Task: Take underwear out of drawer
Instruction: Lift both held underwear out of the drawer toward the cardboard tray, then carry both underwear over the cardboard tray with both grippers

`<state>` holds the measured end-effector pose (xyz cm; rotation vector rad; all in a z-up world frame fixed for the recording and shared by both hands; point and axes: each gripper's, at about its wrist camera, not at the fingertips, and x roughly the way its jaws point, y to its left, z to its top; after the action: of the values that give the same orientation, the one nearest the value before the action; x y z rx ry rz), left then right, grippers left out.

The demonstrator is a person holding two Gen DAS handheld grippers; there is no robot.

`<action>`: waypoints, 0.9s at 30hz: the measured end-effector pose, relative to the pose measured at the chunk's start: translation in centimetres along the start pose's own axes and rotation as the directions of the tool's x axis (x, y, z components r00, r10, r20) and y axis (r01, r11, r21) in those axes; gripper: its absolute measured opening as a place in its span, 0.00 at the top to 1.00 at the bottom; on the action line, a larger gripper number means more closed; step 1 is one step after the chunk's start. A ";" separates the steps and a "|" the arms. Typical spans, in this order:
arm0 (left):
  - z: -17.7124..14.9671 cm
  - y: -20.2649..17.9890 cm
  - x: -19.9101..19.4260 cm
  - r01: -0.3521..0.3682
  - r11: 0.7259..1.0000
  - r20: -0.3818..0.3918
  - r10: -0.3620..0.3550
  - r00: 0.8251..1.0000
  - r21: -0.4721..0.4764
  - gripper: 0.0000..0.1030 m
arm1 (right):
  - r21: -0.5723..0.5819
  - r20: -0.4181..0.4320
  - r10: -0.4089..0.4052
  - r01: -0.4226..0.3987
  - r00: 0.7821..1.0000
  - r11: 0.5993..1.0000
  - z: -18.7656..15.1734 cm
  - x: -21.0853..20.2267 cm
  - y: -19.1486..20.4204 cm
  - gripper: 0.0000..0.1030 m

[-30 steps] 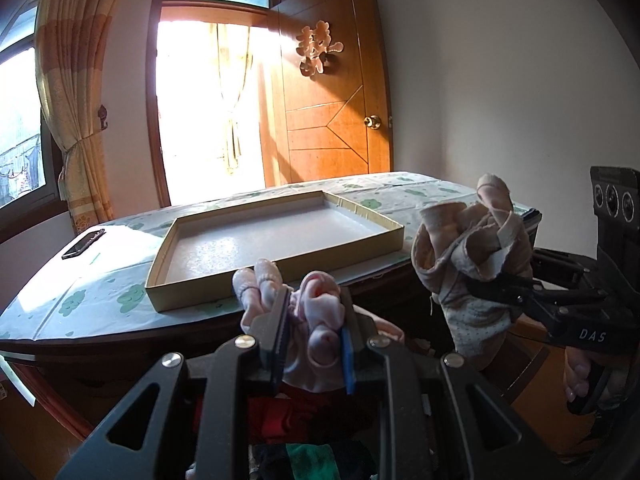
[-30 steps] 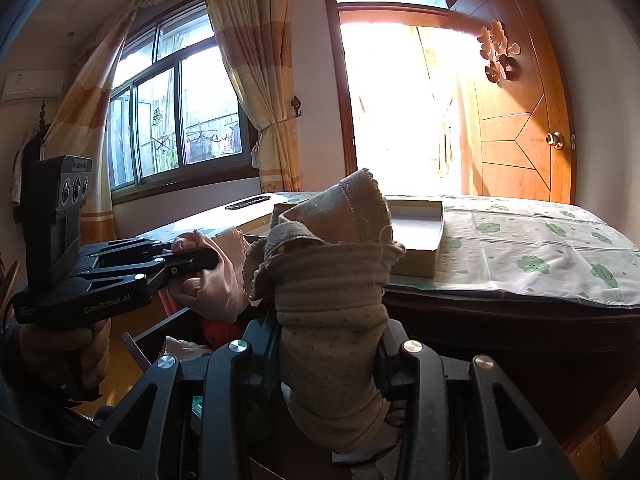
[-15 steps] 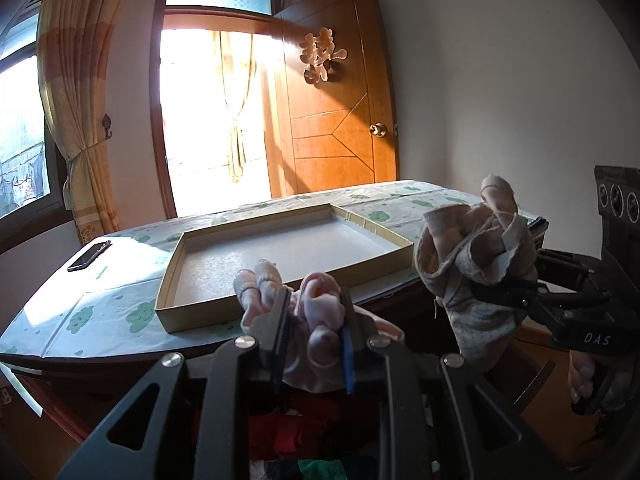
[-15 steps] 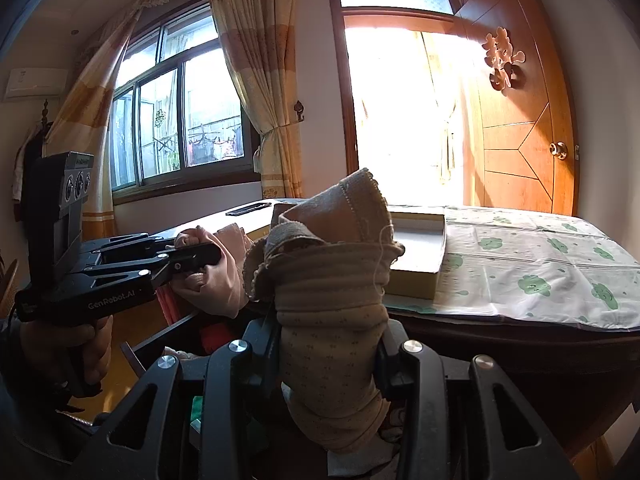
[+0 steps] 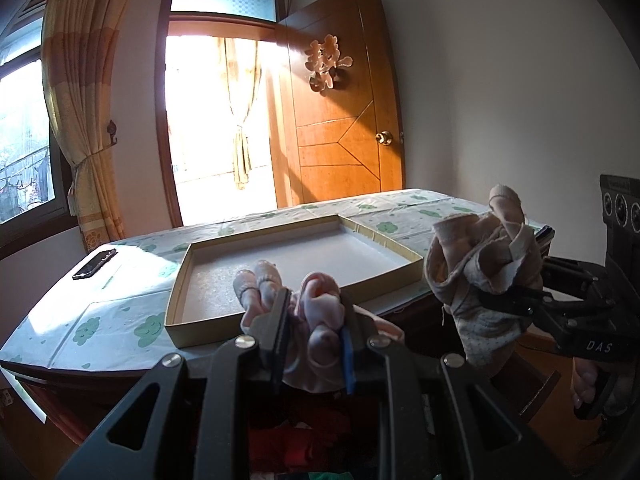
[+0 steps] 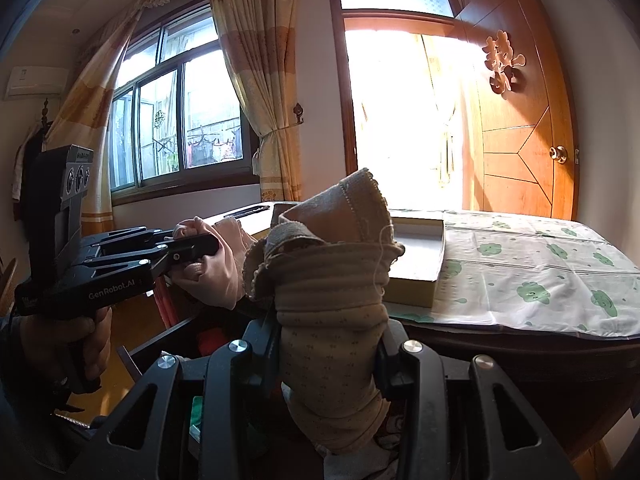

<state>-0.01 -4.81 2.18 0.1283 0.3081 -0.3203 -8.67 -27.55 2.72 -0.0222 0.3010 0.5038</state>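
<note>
Gripping pink underwear (image 5: 320, 320) and beige underwear (image 6: 332, 320), both fingers hover, seemingly short of table edge (image 5: 100, 364)

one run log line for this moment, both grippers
left gripper: shut on pink underwear | right gripper: shut on beige underwear | box: empty

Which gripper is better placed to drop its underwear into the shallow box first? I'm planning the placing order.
Probably left: the left gripper, shut on pink underwear, points straight at the box; the right gripper sits off its corner.
</note>
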 end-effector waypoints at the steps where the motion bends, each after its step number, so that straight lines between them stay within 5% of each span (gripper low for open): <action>1: 0.1 0.0 0.0 -0.001 1.000 0.003 0.001 1.000 0.001 0.81 | -0.001 0.003 -0.001 0.001 1.000 1.000 0.1 0.0 0.0 0.62; 27: 3.9 1.9 2.9 0.012 1.000 -0.008 -0.012 1.000 -0.008 0.81 | 0.017 -0.011 -0.002 0.003 1.000 1.000 4.4 2.8 -1.9 0.62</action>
<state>4.37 -4.52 5.11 0.1203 0.3182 -0.3308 -4.17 -27.45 5.98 -0.0091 0.3158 0.4988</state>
